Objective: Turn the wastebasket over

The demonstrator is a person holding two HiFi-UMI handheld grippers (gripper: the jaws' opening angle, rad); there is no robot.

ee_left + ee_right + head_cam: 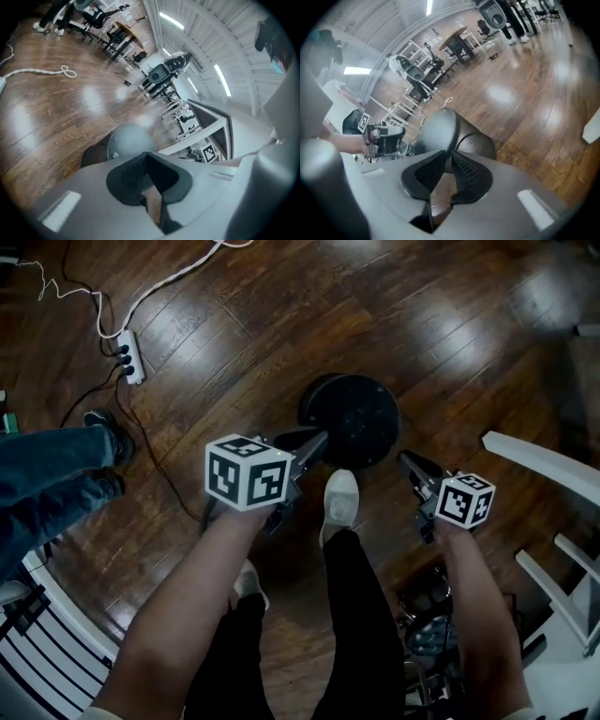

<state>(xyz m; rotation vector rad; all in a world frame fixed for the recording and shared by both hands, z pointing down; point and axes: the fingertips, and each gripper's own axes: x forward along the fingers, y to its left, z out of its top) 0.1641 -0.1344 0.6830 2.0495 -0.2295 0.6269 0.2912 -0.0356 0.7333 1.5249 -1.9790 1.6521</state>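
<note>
Left gripper (317, 439) had its jaws pressed together, empty; right gripper (407, 461) stood narrowly parted, gripping nothing. Between their tips, the black mesh wastebasket (352, 418) sat on the wooden floor (234, 334), closed end up.

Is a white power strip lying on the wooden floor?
Yes, the power strip lies on the floor at the head view's upper left.
</note>
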